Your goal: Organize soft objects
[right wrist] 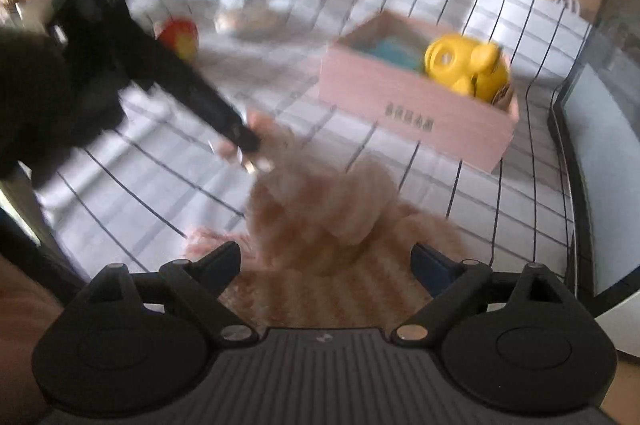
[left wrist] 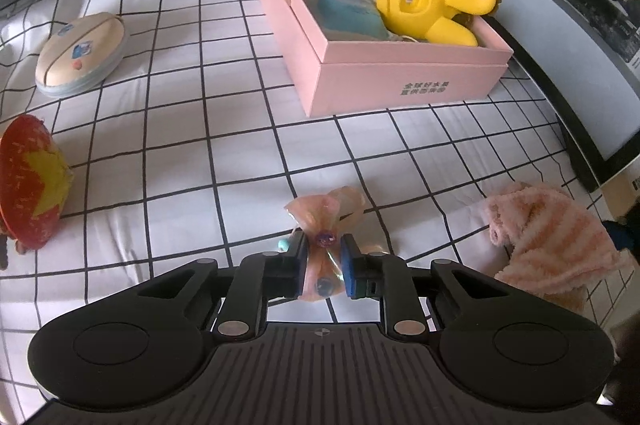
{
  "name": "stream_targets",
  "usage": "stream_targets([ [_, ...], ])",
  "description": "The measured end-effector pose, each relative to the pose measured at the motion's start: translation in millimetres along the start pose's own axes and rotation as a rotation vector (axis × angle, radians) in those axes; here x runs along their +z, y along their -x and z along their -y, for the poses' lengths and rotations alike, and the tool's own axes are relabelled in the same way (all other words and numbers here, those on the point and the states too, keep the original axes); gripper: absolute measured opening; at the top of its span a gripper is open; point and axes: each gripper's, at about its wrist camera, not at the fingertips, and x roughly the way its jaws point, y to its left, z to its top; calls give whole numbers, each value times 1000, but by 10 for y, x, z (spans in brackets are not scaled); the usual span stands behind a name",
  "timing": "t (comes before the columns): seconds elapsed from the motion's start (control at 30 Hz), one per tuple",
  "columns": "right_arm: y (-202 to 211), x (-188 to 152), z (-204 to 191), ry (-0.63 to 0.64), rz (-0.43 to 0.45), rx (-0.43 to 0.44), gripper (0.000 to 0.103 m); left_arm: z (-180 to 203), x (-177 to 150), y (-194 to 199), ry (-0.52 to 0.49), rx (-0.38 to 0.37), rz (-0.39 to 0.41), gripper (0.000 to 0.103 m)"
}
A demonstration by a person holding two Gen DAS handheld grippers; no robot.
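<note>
Pinching a peach hair bow (left wrist: 325, 239) at its knot, left gripper (left wrist: 324, 257) is clamping narrow above the grid sheet (left wrist: 180, 145); soft, light, prob crushable. Rt wrist view, blurry: right gripper (right wrist: 326, 263) is hanging wide over a striped fluffy cloth (right wrist: 332, 225), limp, nr pink box (right wrist: 416, 113).

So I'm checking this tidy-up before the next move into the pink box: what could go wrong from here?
1. The left gripper pinches the thin pink bow only at its knot; the loose loops could snag or slip free during transport.
2. The right gripper, jaws open, hangs over the striped fuzzy cloth in a blurred view, so a grab may catch only a fold.
3. The pink box already holds a yellow toy, leaving little room.
</note>
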Motion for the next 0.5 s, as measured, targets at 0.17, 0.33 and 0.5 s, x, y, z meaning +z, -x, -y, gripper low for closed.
stream_targets([
  [0.17,-79,-45,-34,95,12,-269,89,-10,7,4,9,-3,1,20],
  [0.33,-111,-166,537,-206,-29,-195,91,1,1,-4,8,-1,3,20],
  [0.5,-257,-235,665,-353,-45,-141,94,24,-5,-7,-5,8,4,20],
])
